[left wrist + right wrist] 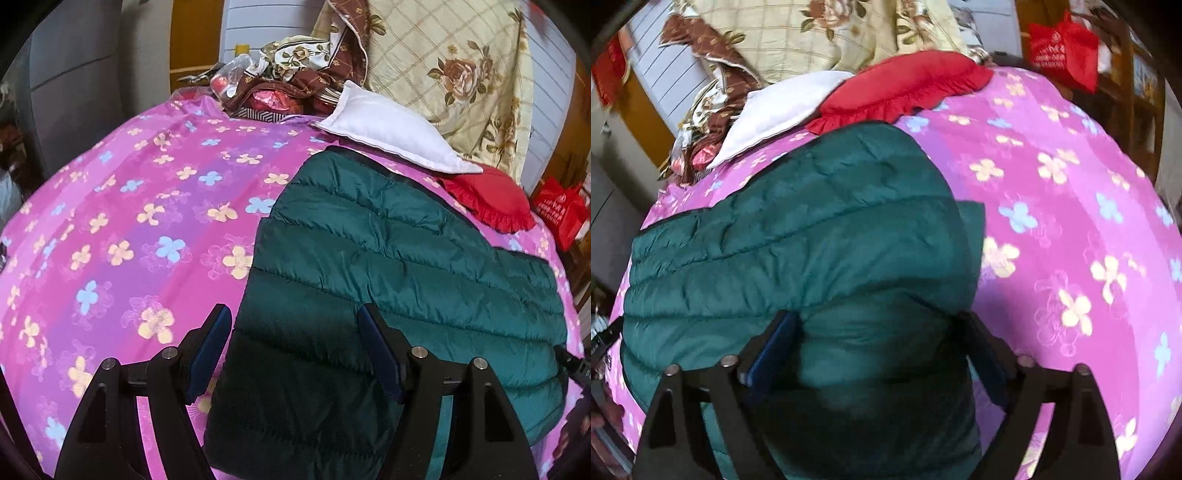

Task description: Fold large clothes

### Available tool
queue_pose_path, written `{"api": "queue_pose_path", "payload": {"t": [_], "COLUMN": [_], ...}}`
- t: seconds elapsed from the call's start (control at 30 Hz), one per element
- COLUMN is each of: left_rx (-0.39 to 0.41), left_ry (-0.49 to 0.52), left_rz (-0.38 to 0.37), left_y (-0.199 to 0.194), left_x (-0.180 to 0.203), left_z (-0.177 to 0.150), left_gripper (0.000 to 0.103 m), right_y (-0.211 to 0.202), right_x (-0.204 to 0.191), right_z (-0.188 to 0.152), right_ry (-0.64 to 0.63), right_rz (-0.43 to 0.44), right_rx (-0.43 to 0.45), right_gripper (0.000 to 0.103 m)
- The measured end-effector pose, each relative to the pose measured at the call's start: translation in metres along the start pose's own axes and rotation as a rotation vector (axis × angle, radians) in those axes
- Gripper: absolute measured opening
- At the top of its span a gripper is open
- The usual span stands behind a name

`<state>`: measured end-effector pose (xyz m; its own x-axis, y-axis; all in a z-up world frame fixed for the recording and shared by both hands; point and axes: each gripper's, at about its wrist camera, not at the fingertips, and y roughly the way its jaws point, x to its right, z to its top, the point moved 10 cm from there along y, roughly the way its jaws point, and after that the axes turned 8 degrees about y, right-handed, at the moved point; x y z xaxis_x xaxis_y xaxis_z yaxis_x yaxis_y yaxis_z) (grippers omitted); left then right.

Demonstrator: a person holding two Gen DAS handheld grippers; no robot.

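Observation:
A dark green quilted puffer jacket [388, 258] lies folded flat on a pink flowered bedspread [129, 221]. My left gripper [293, 314] is open and hovers over the jacket's near left edge, with nothing between its blue pads. In the right wrist view the same jacket [812, 229] fills the lower left, on the bedspread [1071, 206]. My right gripper [877, 321] is open above the jacket's near end, fingers spread either side of a fold without clamping it. The right gripper's tip shows at the jacket's right edge in the left wrist view [570, 360].
At the head of the bed lie a white pillow [388, 129], a red frilled cushion [491, 199] and a cream floral quilt [461, 74]. Brown floral bedding and clutter [288, 85] sit at the far end. A red bag [561, 210] hangs off the right side.

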<state>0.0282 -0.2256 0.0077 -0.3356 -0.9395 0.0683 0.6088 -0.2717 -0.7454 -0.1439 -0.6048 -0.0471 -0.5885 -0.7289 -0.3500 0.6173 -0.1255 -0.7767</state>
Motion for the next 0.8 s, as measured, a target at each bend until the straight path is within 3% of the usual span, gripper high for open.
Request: {"api": "queue_pose_path", "payload": {"t": [0.17,0.53,0.63,0.8], "left_rx": [0.003,-0.015,-0.016,-0.031], "left_ry": [-0.036,-0.062,-0.074,-0.079], "left_rz": [-0.039,-0.082,-0.106,-0.163], "left_y": [0.007,0.018,0.021,0.030], "left_x": [-0.004,-0.004,-0.004,0.000], "left_z": [0.003,0.006,0.005,0.004], "left_gripper": [0.054,0.054,0.056,0.068], "right_y": [-0.018,-0.023,-0.019,-0.005], "right_x": [-0.008,-0.011,-0.011,-0.003], "right_z": [0.004,0.011,0.013,0.012], "right_ry": [-0.065,-0.044,-0.048,-0.027], "right_rz": [-0.004,0.029,0.026,0.031], "right_rx": [0.068,0.046,0.041,0.000], "right_gripper": [0.093,0.096,0.097,0.101]}}
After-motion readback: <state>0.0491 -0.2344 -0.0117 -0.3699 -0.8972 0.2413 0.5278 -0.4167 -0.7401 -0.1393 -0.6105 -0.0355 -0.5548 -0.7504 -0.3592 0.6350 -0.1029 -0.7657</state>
